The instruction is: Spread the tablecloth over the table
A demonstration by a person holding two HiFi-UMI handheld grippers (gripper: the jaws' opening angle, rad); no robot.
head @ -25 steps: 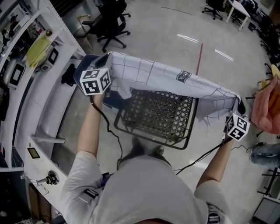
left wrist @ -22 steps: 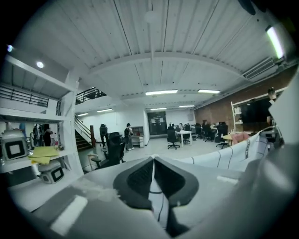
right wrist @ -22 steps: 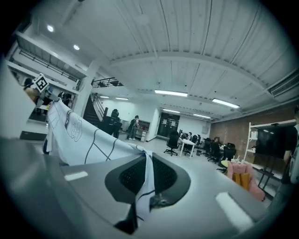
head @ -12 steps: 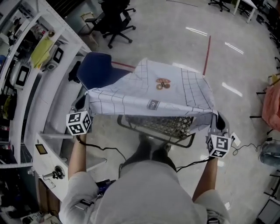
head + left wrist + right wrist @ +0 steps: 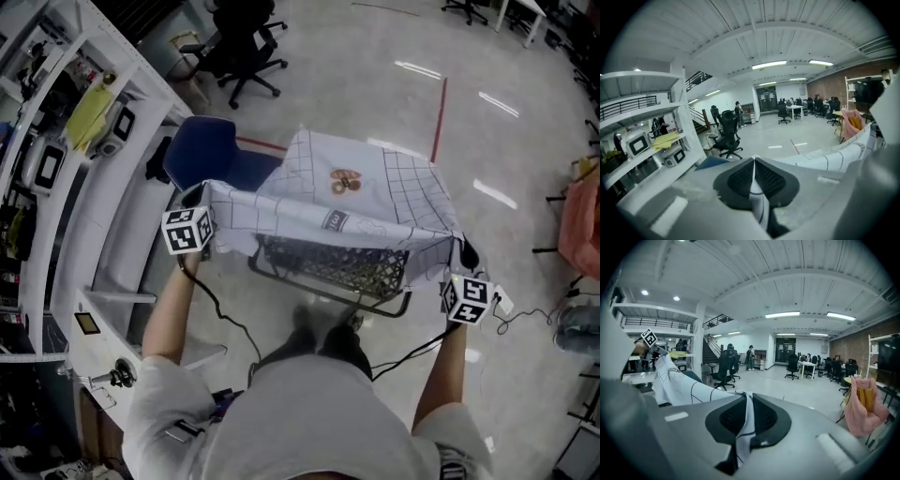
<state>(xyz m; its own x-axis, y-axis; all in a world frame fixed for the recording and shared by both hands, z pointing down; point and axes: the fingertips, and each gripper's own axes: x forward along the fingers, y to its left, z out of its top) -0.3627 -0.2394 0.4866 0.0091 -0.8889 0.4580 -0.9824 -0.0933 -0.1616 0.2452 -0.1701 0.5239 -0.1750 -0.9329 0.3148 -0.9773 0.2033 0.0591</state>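
A white tablecloth (image 5: 356, 192) with a dark grid and a small orange print lies spread over a black wire-mesh table (image 5: 333, 272), its near edge held up between both hands. My left gripper (image 5: 195, 208) is shut on the cloth's near-left corner (image 5: 757, 199). At the near-right corner (image 5: 743, 427), my right gripper (image 5: 466, 261) is shut on the cloth too. In the right gripper view the cloth (image 5: 679, 385) runs away toward the left gripper's marker cube (image 5: 648, 338). The far side hangs over the table's back edge.
A blue chair (image 5: 211, 155) stands just left of the table, touching the cloth's side. White shelving (image 5: 66, 187) with devices lines the left. Black office chairs (image 5: 234, 47) are farther back. A pink garment (image 5: 581, 220) hangs at the right. Cables (image 5: 412, 347) trail from both grippers.
The cloth went from a raised bunched band to lying over the table top. Both grippers came down and toward me, the left then lifting slightly, still holding their corners.
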